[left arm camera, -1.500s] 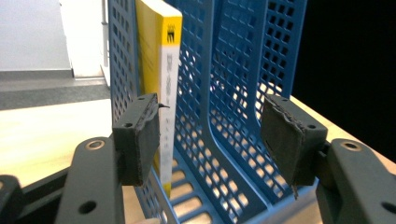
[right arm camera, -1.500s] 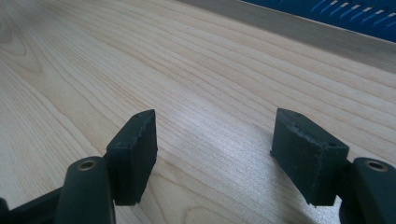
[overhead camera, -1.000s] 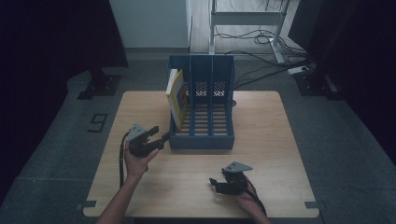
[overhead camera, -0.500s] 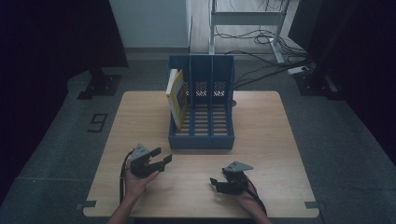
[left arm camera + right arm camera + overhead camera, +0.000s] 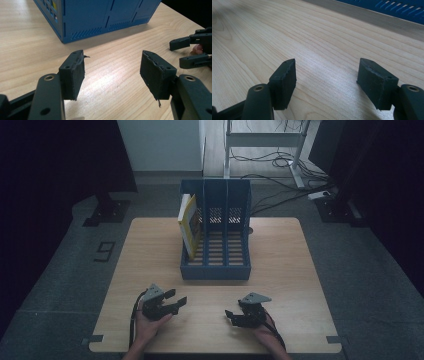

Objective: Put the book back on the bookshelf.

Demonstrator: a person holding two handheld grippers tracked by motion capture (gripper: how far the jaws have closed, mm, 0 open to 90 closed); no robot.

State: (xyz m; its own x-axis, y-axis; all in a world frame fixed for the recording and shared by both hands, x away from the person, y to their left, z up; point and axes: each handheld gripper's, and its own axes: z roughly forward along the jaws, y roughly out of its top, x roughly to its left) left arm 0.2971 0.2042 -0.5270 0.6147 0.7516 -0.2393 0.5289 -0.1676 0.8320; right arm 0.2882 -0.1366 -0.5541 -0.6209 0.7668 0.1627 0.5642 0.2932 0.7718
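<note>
Both hands sit low at the near edge of the tabotop: left hand-held gripper [image 5: 172, 301] and right hand-held gripper [image 5: 236, 316], each with jaws spread and nothing between the pads. Looks like a rest pose; no grasp in progress.

Task things: blue file rack [image 5: 216, 265] stands mid-tabletop, three slots. Yellow book [image 5: 188, 222] is upright in the leftmost slot, leaning a bit against the left wall. Other two slots look empty. Both grippers are well apart from the rack.

Judgement: the book appears already filed, so this reads as the end of a placing step or the wait before a new one. If the book is to be pulled, the next move calls for the left hand to lift, go forward and come at the book's top edge from above, jaws lined across its thin side.

View differences:
- High view gives the full layout, the book and the slot count.
- Left gripper view shows the rack's near corner [image 5: 100, 22] close, and the right gripper's jaws at the right edge, also apart. Pad rubber [image 5: 75, 72] is frayed.
- Right gripper view shows bare wood grain [image 5: 312, 50] between its pads, with a strip of the rack's base at top right.
</note>
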